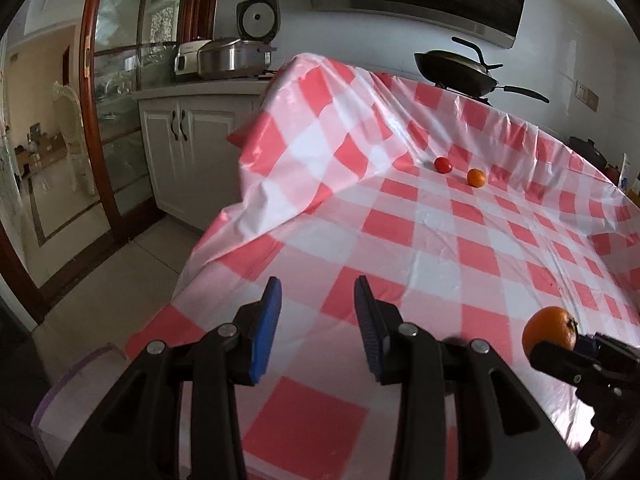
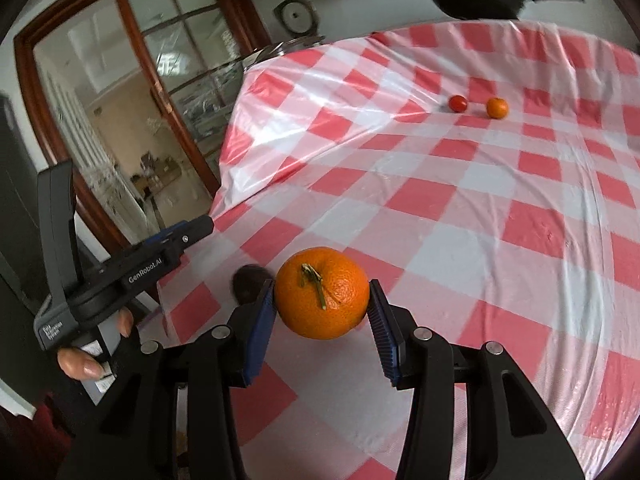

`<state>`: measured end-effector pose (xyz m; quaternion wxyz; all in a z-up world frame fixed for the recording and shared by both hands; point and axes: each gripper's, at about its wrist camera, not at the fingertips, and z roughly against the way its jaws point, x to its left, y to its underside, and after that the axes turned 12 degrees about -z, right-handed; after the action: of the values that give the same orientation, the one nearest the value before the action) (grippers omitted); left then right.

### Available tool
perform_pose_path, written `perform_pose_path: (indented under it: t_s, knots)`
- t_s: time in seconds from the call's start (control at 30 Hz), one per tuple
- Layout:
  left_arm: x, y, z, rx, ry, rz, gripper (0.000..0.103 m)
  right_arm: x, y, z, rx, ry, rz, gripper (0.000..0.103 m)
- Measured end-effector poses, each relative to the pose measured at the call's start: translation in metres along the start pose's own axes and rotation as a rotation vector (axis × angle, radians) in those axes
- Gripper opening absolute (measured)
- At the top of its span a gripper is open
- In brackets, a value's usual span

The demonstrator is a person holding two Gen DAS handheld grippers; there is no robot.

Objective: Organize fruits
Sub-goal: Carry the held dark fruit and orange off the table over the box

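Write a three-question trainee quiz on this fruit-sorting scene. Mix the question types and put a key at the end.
1. True or false: the right tongs grip a large orange.
2. Which loose fruits lie at the far side of the checked tablecloth? A) a small red fruit and a small orange fruit B) two bananas C) one apple
3. Fill in: nothing is held between the blue pads of the ____ tongs.

Key: 1 true; 2 A; 3 left

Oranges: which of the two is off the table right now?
The big orange with the green stem, clamped between the right tongs. The small orange sits far back on the checked tablecloth, beside the red tomato.
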<state>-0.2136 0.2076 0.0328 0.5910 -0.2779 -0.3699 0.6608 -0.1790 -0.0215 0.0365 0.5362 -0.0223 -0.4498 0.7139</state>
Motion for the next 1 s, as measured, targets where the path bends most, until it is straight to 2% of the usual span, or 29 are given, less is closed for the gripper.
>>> perform_pose_path:
  t_s: [0.07, 0.13, 0.17, 0.23, 0.27, 0.37, 0.43, 0.5, 0.57, 0.6, 0.63, 0.73, 0.83, 1.0]
  knots:
    - [0.009, 0.007, -0.009, 0.049, 0.064, 0.035, 0.045, -0.001, -0.001, 0.000, -0.007, 0.003, -0.009, 0.046]
    - [0.008, 0.010, -0.007, 0.046, 0.142, 0.063, 0.056, -0.008, -0.003, 0.004, -0.031, 0.000, -0.045, 0.046]
    - [0.004, 0.011, -0.007, 0.041, 0.158, 0.056, 0.059, -0.013, -0.004, 0.008, -0.056, 0.000, -0.072, 0.046]
    - [-0.016, 0.010, -0.003, 0.028, 0.190, -0.026, 0.069, -0.027, -0.009, 0.015, -0.092, 0.007, -0.134, 0.046]
    - [-0.030, 0.010, -0.003, 0.031, 0.186, -0.087, 0.070, -0.034, -0.011, 0.017, -0.102, 0.012, -0.165, 0.046]
    - [-0.063, 0.010, -0.013, 0.068, 0.143, -0.202, 0.070, -0.053, -0.015, 0.023, -0.107, -0.005, -0.243, 0.046]
    - [-0.073, 0.011, -0.026, 0.112, 0.161, -0.210, 0.070, -0.053, -0.014, 0.025, -0.110, -0.001, -0.238, 0.046]
    - [-0.078, 0.010, -0.031, 0.110, 0.144, -0.210, 0.071, -0.051, -0.014, 0.025, -0.110, -0.002, -0.224, 0.046]
    - [-0.082, 0.008, -0.035, 0.111, 0.140, -0.233, 0.058, -0.047, -0.013, 0.024, -0.109, 0.001, -0.204, 0.046]
    - [-0.084, 0.007, -0.035, 0.107, 0.144, -0.246, 0.043, -0.046, -0.012, 0.024, -0.108, 0.003, -0.196, 0.046]
    - [-0.085, 0.007, -0.035, 0.106, 0.142, -0.254, 0.042, -0.044, -0.012, 0.024, -0.108, 0.005, -0.187, 0.046]
    - [-0.082, 0.007, -0.033, 0.093, 0.157, -0.237, 0.042, -0.041, -0.010, 0.023, -0.109, 0.010, -0.163, 0.046]
    - [-0.067, 0.006, -0.025, 0.059, 0.197, -0.175, 0.042, -0.034, -0.008, 0.021, -0.094, 0.004, -0.132, 0.046]
    - [-0.038, 0.009, -0.002, 0.019, 0.155, -0.133, 0.042, -0.004, 0.002, 0.012, -0.054, -0.034, -0.026, 0.046]
